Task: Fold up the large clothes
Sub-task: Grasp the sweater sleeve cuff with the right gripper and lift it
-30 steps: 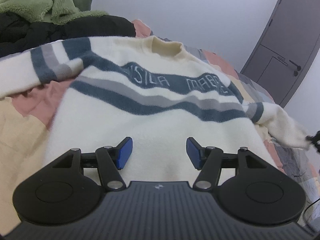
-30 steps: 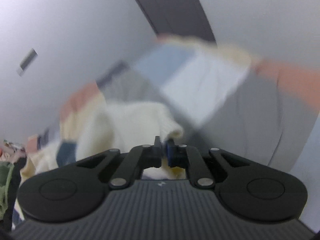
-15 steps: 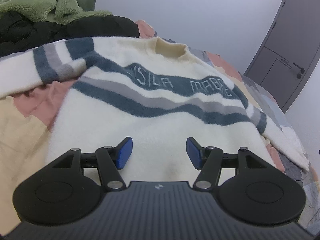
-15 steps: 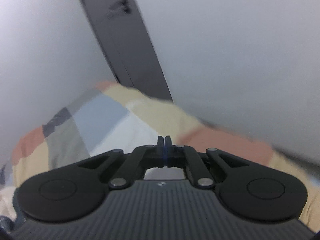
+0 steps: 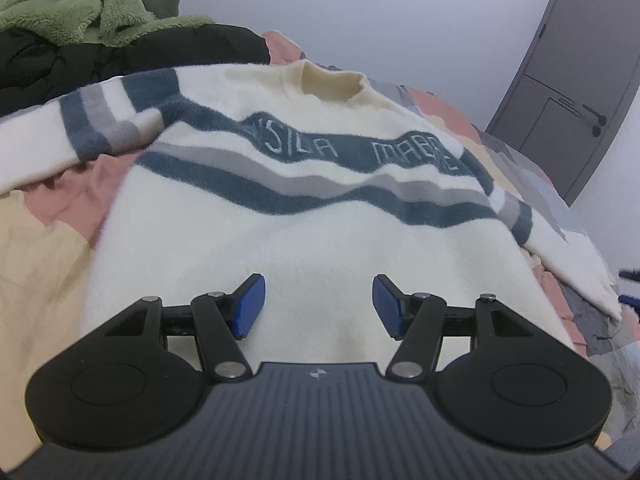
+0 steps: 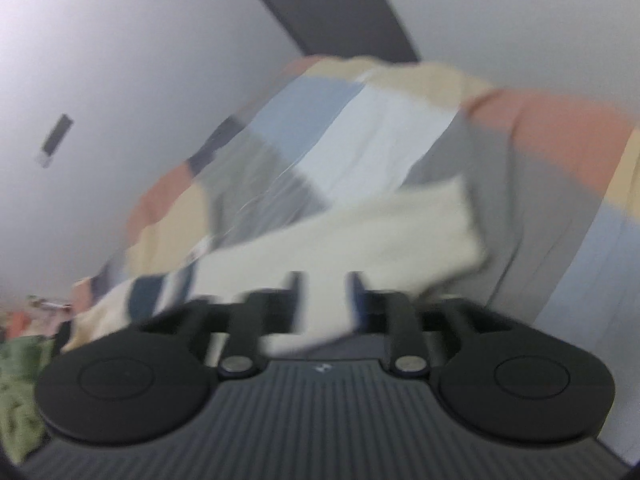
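Note:
A cream sweater (image 5: 304,240) with dark blue and grey stripes and pale lettering lies flat, front up, on a patchwork bedspread (image 5: 36,248). My left gripper (image 5: 318,304) hovers over its lower body, open, with nothing between the blue pads. In the blurred right wrist view, the sweater's right sleeve (image 6: 372,232) lies stretched out on the bedspread (image 6: 344,132). My right gripper (image 6: 324,300) is above that sleeve and its jaws are opening; the cream cloth shows in the gap, and the pads do not press on it.
A green fleece garment (image 5: 80,4) and a black garment (image 5: 132,56) are piled at the bed's far left. A grey door (image 5: 576,92) stands at the right behind the bed. White walls close the room.
The right gripper was shut and aimed at the wall and door; now it looks down at the sleeve with its jaws parted. The sleeve now lies flat. The left gripper has stayed put.

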`<act>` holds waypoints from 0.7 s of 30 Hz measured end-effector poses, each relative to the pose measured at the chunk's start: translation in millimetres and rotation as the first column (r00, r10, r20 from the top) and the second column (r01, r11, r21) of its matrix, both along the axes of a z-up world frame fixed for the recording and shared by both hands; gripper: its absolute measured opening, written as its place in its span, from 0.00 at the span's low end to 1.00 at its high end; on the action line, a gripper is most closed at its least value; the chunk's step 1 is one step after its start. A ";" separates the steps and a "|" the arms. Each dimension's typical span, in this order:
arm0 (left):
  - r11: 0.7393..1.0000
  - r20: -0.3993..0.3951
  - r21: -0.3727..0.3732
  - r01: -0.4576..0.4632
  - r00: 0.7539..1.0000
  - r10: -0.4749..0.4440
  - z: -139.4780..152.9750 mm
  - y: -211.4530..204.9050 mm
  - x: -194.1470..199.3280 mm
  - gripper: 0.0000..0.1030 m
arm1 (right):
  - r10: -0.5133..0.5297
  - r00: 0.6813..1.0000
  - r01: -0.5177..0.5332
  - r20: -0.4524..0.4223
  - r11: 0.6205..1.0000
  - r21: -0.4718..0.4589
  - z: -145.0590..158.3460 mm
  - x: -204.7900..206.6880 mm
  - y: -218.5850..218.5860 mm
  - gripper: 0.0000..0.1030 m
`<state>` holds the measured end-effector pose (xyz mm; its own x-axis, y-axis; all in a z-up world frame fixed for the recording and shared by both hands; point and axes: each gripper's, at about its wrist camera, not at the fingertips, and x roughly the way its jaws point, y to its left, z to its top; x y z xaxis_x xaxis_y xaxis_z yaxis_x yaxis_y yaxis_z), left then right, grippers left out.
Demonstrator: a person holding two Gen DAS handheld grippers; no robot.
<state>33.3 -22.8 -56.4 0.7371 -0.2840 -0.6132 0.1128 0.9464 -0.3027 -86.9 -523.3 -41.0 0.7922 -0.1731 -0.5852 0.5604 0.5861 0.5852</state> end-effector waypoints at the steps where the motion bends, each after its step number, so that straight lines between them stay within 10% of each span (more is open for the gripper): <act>1: 1.000 0.000 0.001 0.001 1.000 -0.001 -0.3 -0.3 -0.9 0.63 | 0.010 1.000 -0.010 0.017 1.000 0.024 -1.8 0.1 3.8 0.59; 10: 1.000 -0.003 0.002 -0.005 1.000 0.005 -3.4 -0.8 -3.3 0.63 | -0.095 0.995 0.084 0.033 0.965 0.248 -61.9 5.0 2.4 0.58; 17: 1.000 -0.014 0.015 -0.012 1.000 0.012 -7.0 -5.9 1.9 0.63 | -0.210 0.965 0.179 0.160 0.966 0.187 -67.0 19.1 -24.8 0.57; 21: 1.000 -0.039 0.026 -0.006 0.999 0.007 -10.7 -9.1 6.9 0.63 | -0.231 0.968 0.224 0.096 0.972 0.078 -65.0 36.8 -44.6 0.22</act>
<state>40.2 -31.9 -67.1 0.7145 -0.2629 -0.6484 0.0952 0.9546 -0.2821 -50.1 -567.9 -106.0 0.7932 -0.3195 -0.5184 0.6089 0.4087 0.6799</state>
